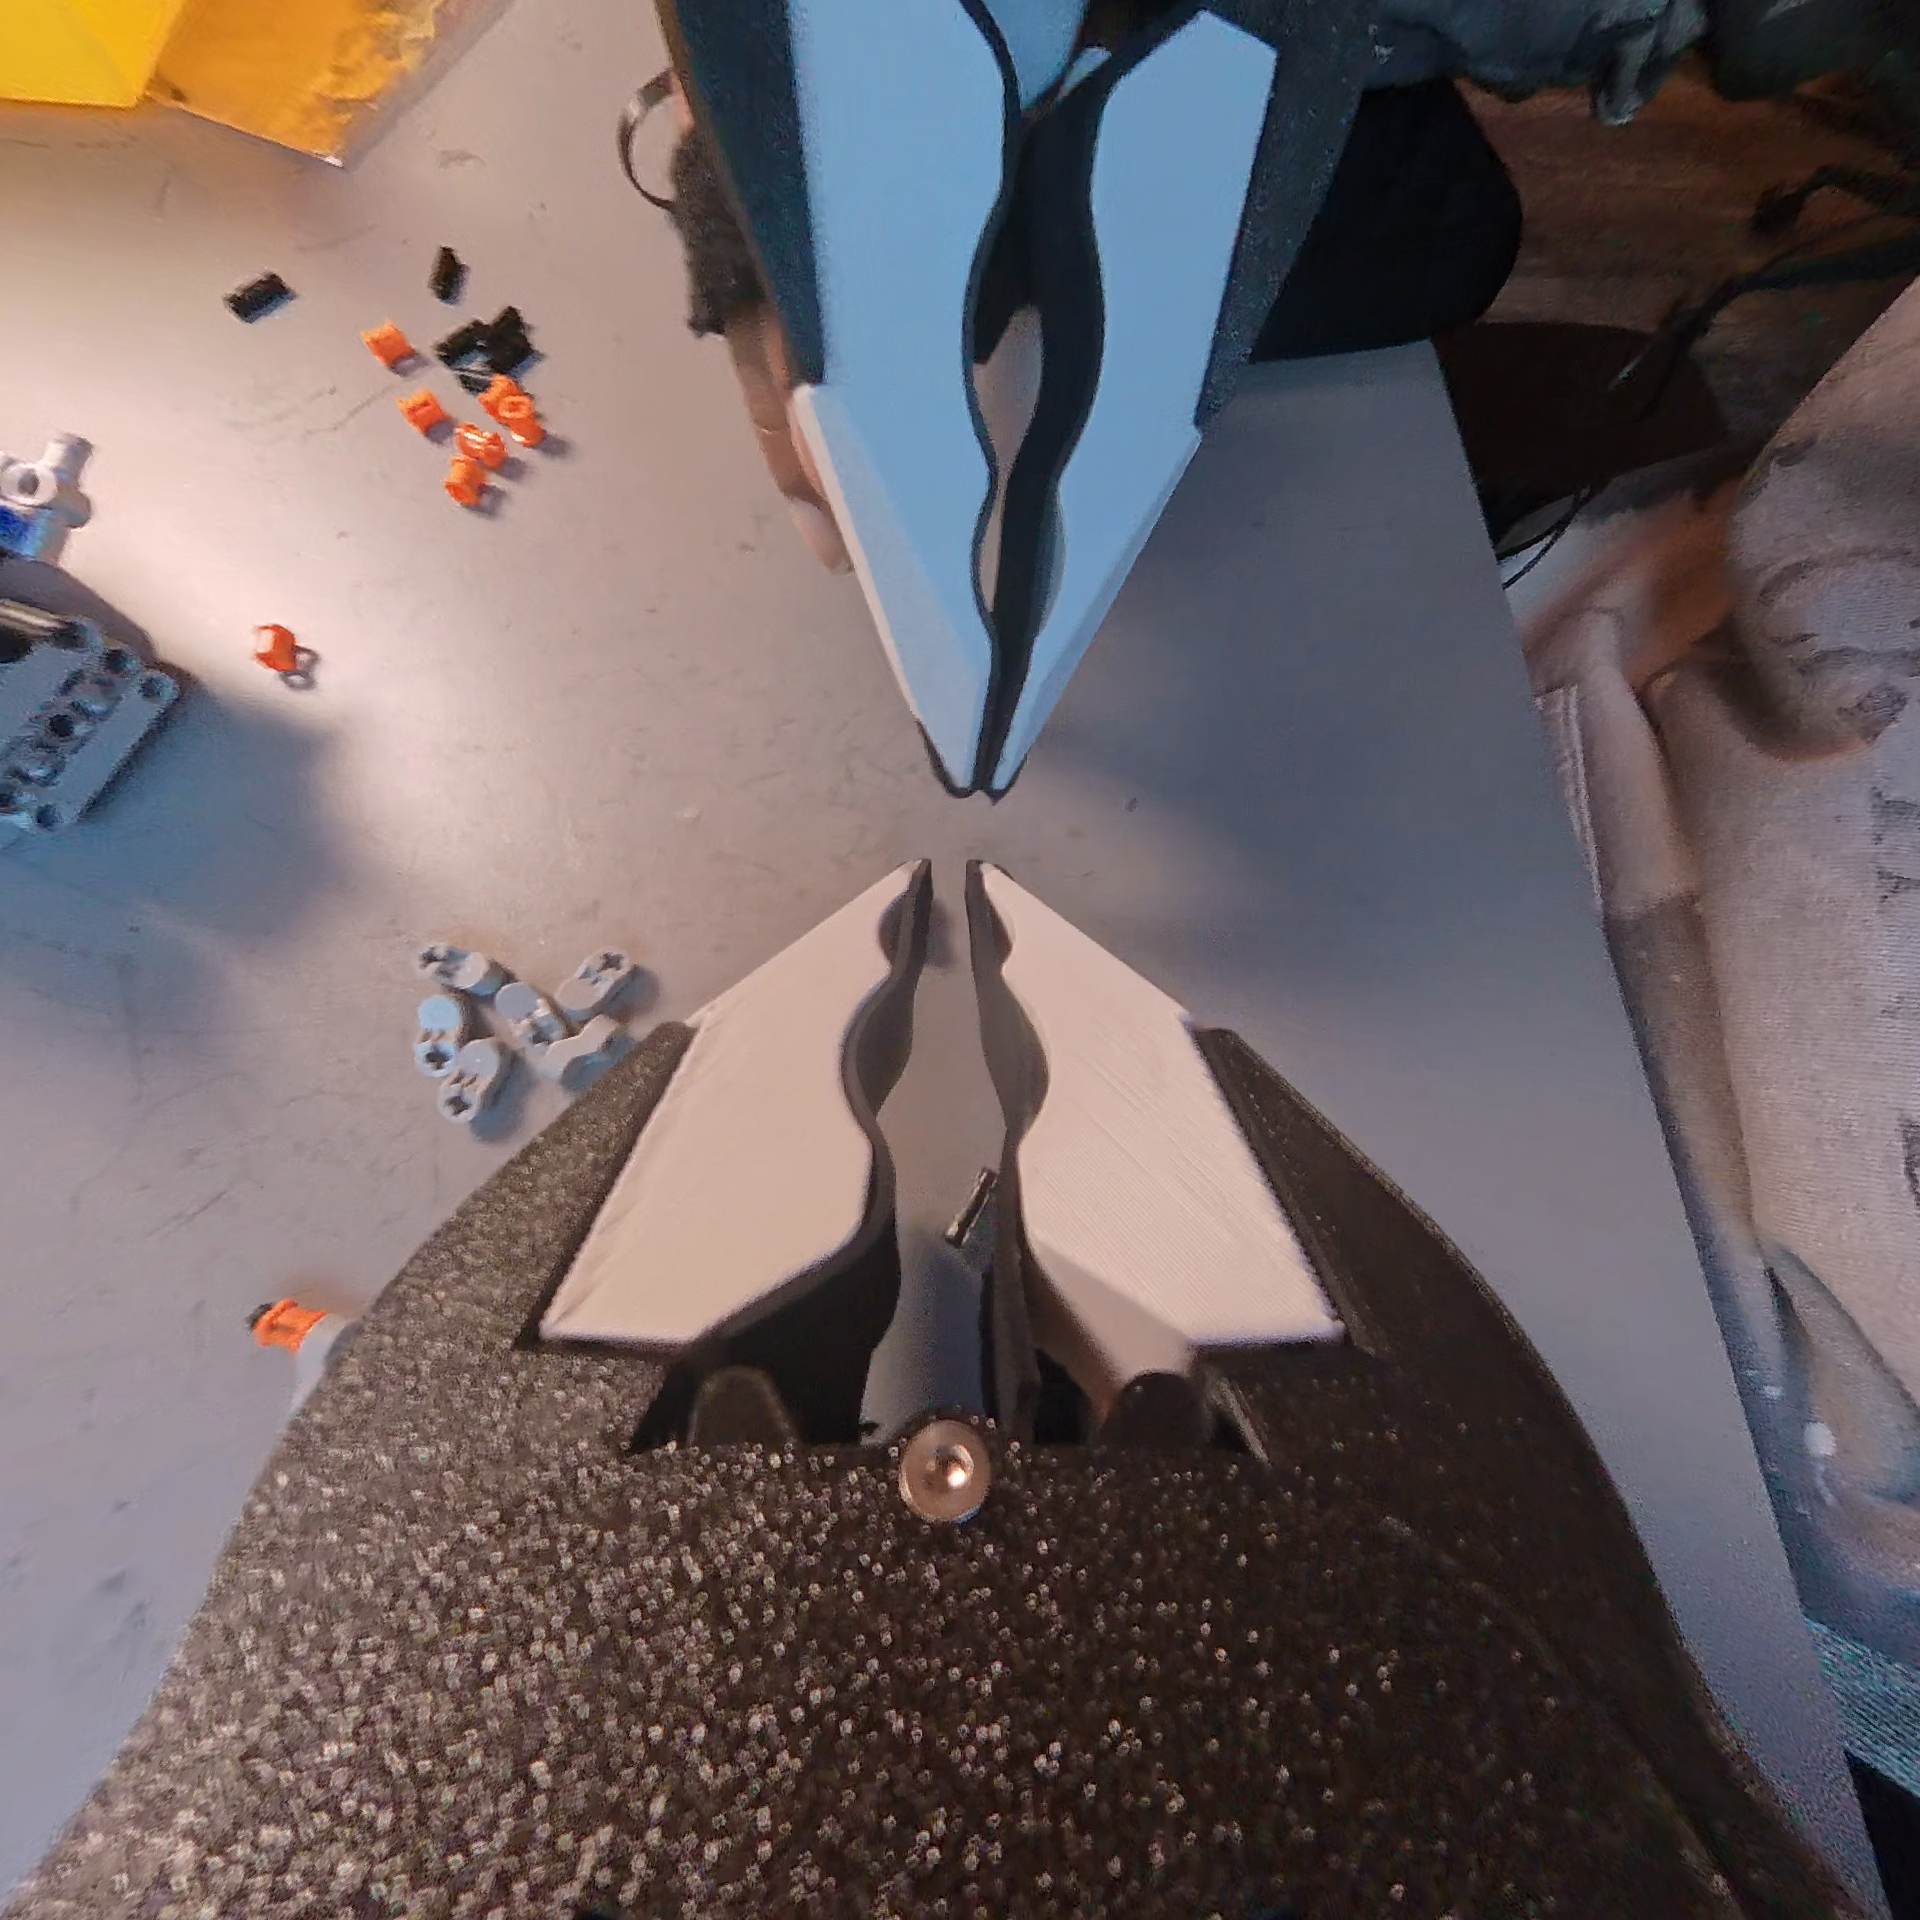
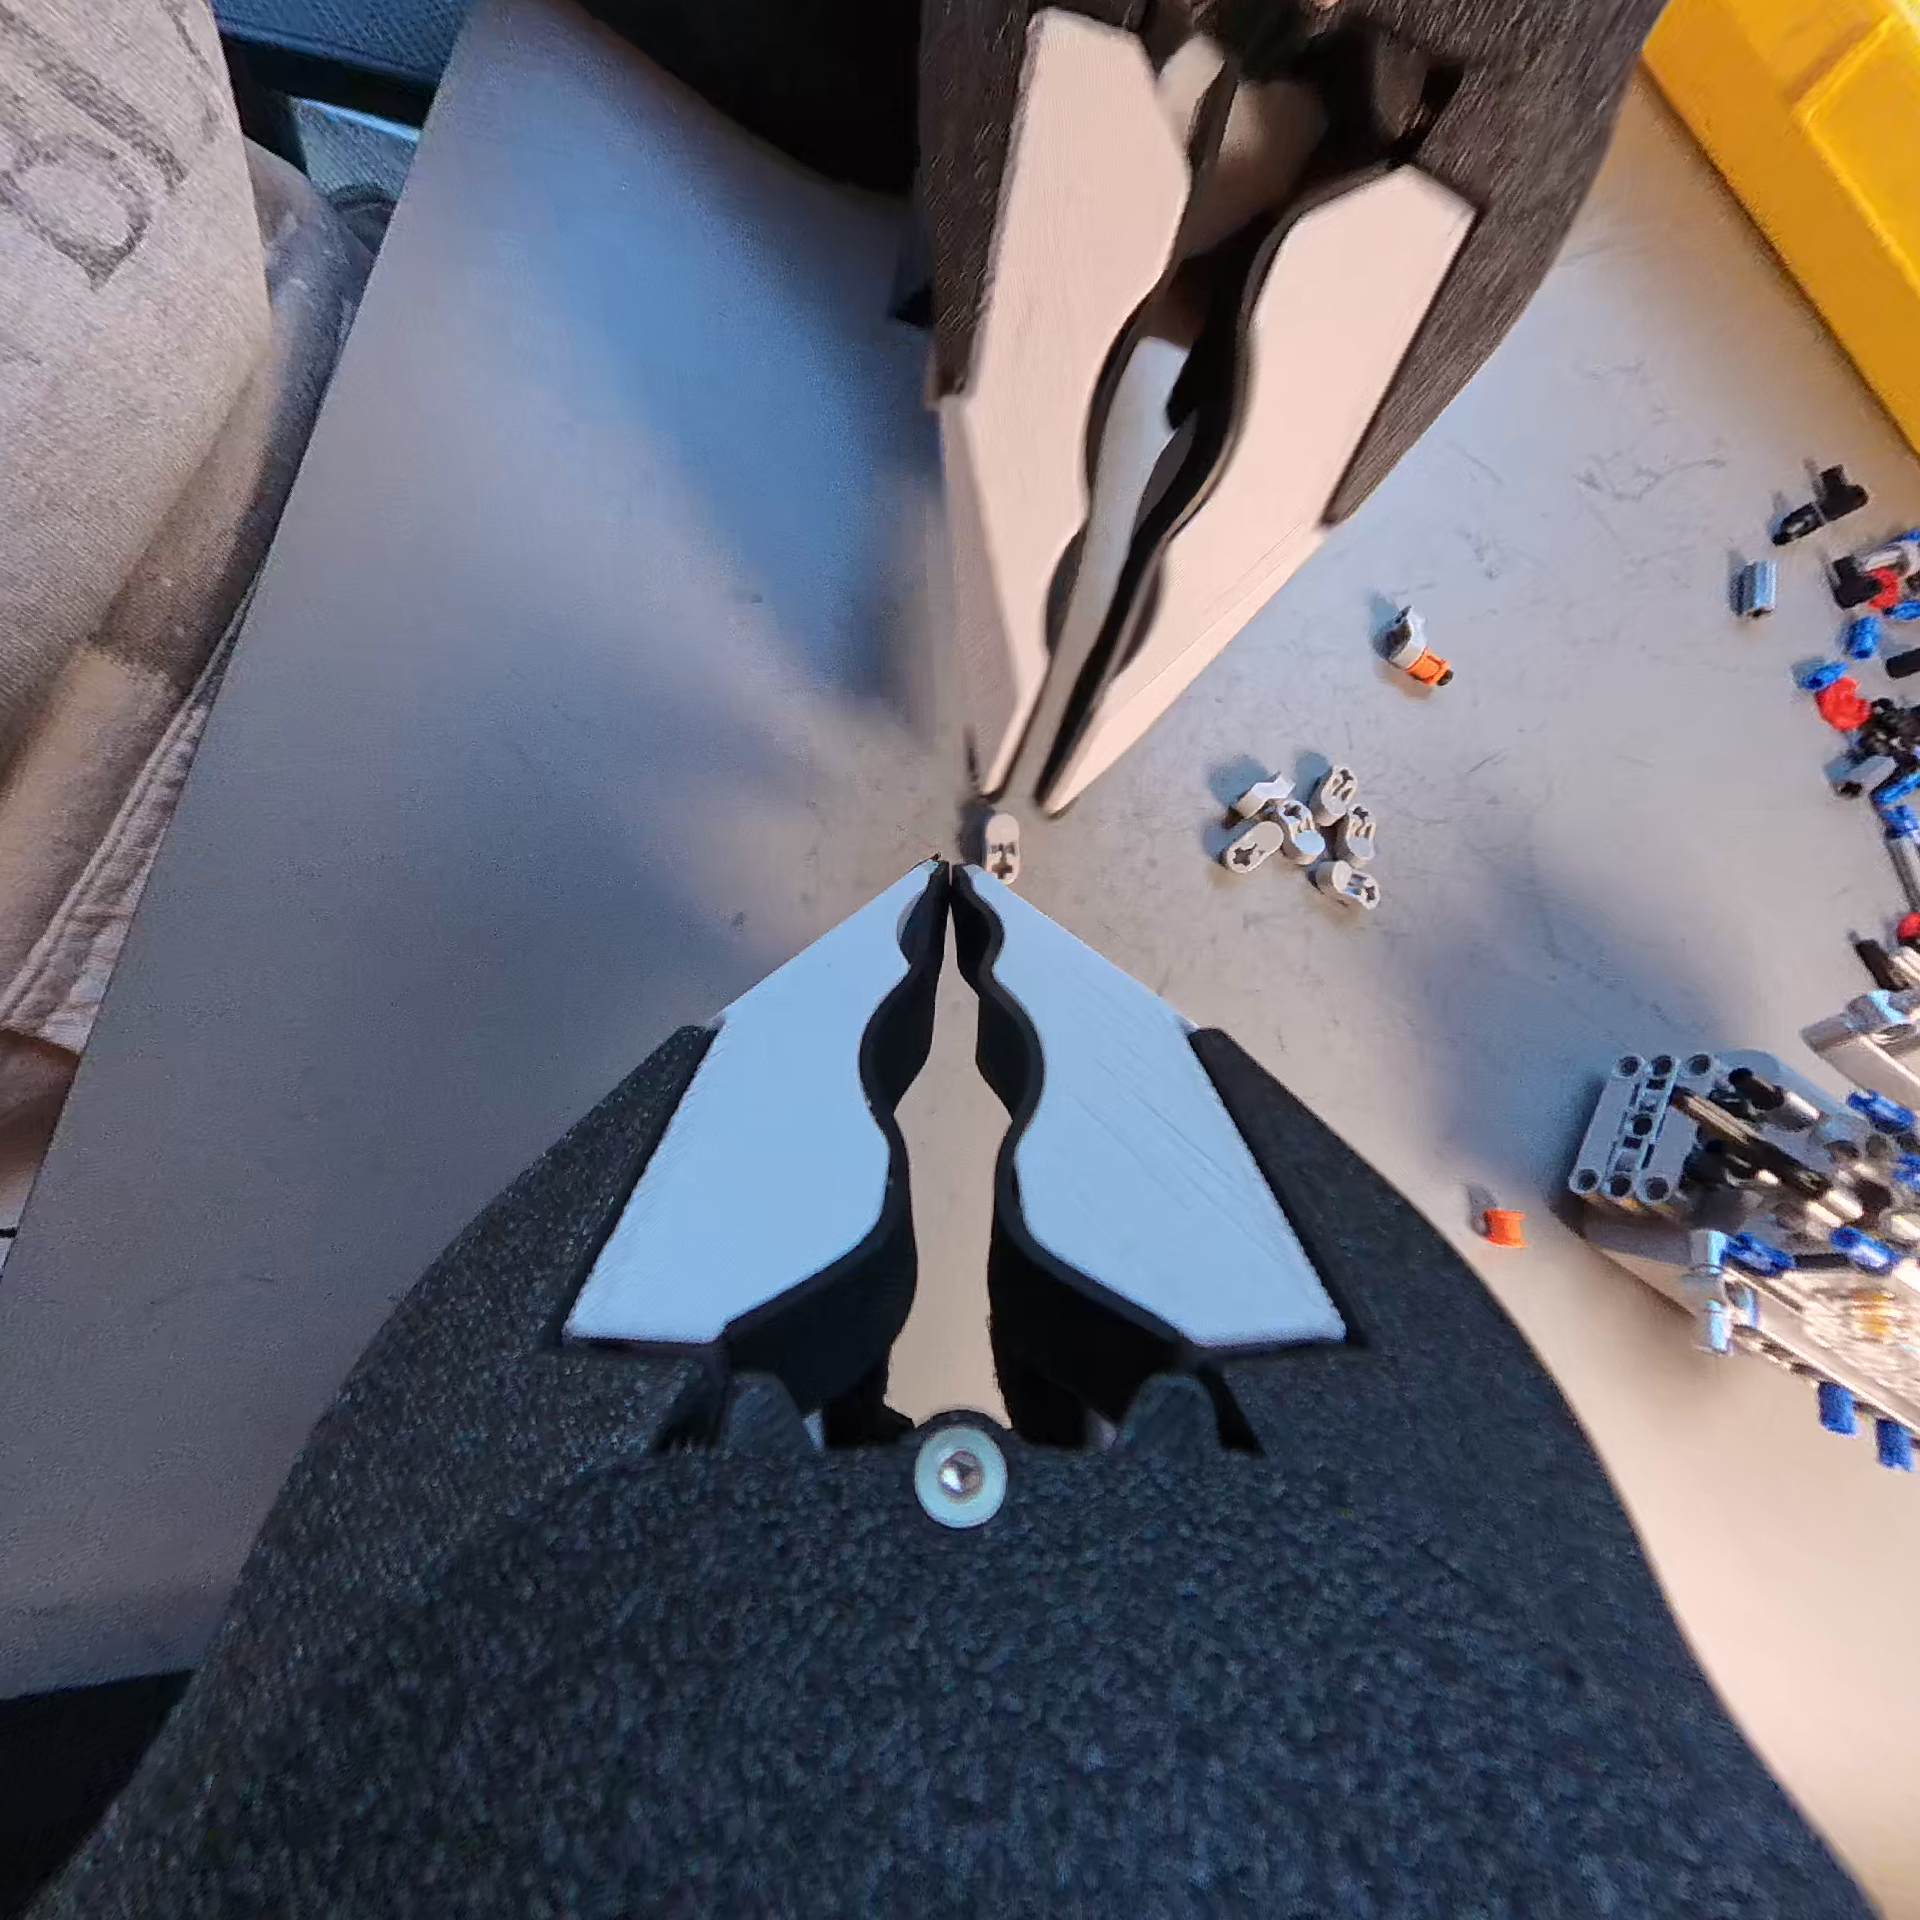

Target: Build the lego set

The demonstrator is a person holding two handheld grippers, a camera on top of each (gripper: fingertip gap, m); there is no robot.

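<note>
My left gripper [image 1: 948,871] hovers low over the grey table [image 1: 644,748], its tips a narrow slit apart. In the right wrist view it comes in from the top [image 2: 1023,795], with a small grey connector piece [image 2: 1003,847] right at its tips, apparently pinched; my own fingers hide that piece in the left wrist view. My right gripper [image 2: 951,871] is shut and tip to tip with the left one, almost touching the piece. It shows from above in the left wrist view [image 1: 971,792]. A small black part [image 1: 975,1205] shows between the left fingers.
A pile of grey connectors [image 1: 520,1023] [image 2: 1304,842], orange bushes [image 1: 478,416], black bits [image 1: 483,343] and a grey beam assembly [image 1: 73,717] [image 2: 1766,1195] lie nearby. A yellow box [image 2: 1818,156] stands at the back. The table edge [image 1: 1538,727] and a person's grey clothing [image 2: 104,416] are close. Left tips and right tips are each some 15 cm from the grey beam assembly [image 2: 1766,1195].
</note>
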